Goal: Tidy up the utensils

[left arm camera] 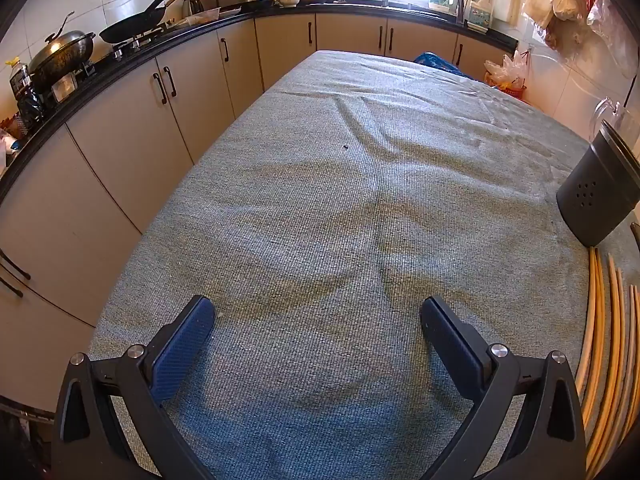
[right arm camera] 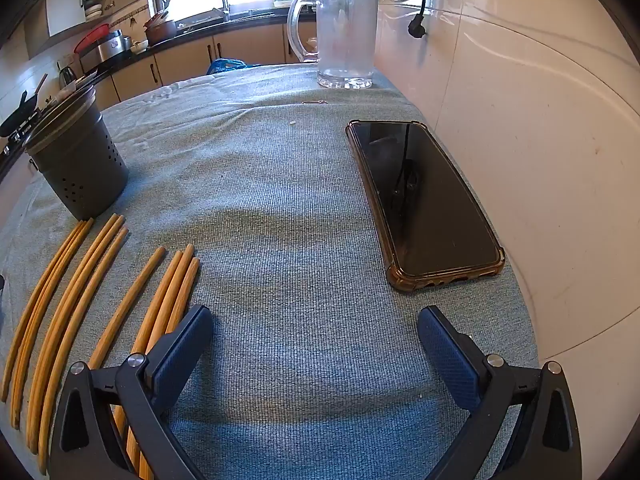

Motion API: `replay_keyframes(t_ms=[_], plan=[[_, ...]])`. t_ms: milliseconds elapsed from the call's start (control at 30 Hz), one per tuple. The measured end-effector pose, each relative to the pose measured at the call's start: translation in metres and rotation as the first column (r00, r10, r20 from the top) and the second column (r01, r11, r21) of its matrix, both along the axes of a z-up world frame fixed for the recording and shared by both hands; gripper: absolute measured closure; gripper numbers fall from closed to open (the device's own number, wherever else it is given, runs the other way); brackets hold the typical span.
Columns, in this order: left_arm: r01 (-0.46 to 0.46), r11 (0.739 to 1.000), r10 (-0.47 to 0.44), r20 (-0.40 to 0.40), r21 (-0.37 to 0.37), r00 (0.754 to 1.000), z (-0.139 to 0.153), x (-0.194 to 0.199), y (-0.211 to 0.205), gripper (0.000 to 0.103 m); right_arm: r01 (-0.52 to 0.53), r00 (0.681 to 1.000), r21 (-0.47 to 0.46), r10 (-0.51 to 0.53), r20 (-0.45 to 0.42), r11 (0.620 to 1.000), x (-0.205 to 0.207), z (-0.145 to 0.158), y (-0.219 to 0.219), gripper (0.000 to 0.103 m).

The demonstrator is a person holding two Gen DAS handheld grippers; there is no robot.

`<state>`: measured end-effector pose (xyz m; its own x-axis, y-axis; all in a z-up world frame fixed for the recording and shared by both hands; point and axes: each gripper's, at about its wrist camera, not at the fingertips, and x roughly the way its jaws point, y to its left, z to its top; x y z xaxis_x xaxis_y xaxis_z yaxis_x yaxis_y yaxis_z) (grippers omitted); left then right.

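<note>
Right gripper (right arm camera: pixel 316 344), black frame with blue ribbed pads, jaws spread wide, nothing between them, hovering over the grey-blue woven tablecloth (right arm camera: pixel 280 200). Left gripper (left arm camera: pixel 318 332) same: jaws wide, empty, bare cloth below.

Landmark: dark grey perforated cylindrical utensil holder (right arm camera: pixel 78 160), upright, open top, looks empty from what shows.

Task thing: the long tan wooden chopsticks (right arm camera: pixel 80 300), roughly nine or ten, flat on the cloth just in front of the holder, the nearest tips almost reaching its base. They lie side by side in loose pairs, long axes roughly parallel, running from the holder back toward the right gripper; the bend is fisheye. The closest ones pass under the right gripper's left finger (right arm camera: pixel 182 356). In the left wrist view the same chopsticks (left arm camera: pixel 600 340) sit at the far right edge, below the holder (left arm camera: pixel 596 192).

Handling, judged: light, stiff, thin, smooth, so likely to roll or slip from the pads. Best pinched across the width near mid-length, then tipped upright over the holder.

Beyond the holder, on its far right: clear glass handled mug (right arm camera: pixel 340 32). Right of the holder, near the wall: black smartphone in brown translucent case (right arm camera: pixel 424 200), flat, not part of the task.
</note>
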<state>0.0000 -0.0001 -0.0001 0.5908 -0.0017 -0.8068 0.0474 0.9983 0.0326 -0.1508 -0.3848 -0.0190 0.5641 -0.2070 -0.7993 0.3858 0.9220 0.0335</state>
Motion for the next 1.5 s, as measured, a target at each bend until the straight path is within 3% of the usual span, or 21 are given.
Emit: replay_keyframes(t_ms=[300, 533, 633, 900, 1133, 1500], plan=[[-0.033, 0.999, 0.032, -0.015, -0.032, 0.999, 0.015, -0.022, 0.002, 0.0, -0.019, 1.0, -0.005, 0.019, -0.022, 1.0, 0.001, 0.001, 0.001, 0.0], [-0.001, 1.0, 0.002, 0.115, -0.007, 0.993, 0.06, -0.074, -0.007, 0.0, -0.008, 0.999, 0.001, 0.008, -0.033, 1.0, -0.003, -0.002, 0.003, 0.0], [0.024, 1.0, -0.025, 0.176, 0.01, 0.984, 0.079, -0.092, -0.015, 0.0, 0.02, 1.0, 0.006, -0.02, -0.015, 1.0, -0.02, 0.003, 0.009, 0.006], [0.075, 0.996, -0.085, 0.277, 0.045, 0.957, 0.11, -0.128, -0.033, 0.0, 0.127, 0.971, -0.03, -0.118, 0.206, 0.991, -0.104, 0.06, 0.038, 0.006], [0.092, 0.995, -0.098, 0.321, 0.033, 0.942, 0.122, -0.155, -0.04, 0.0, 0.209, 0.877, -0.084, -0.149, 0.456, 0.974, -0.157, 0.105, 0.087, 0.005], [0.118, 0.993, -0.118, 0.37, 0.022, 0.921, 0.138, -0.185, -0.039, 0.0, 0.171, 0.847, -0.113, -0.087, 0.524, 0.979, -0.171, 0.124, 0.13, 0.005]])
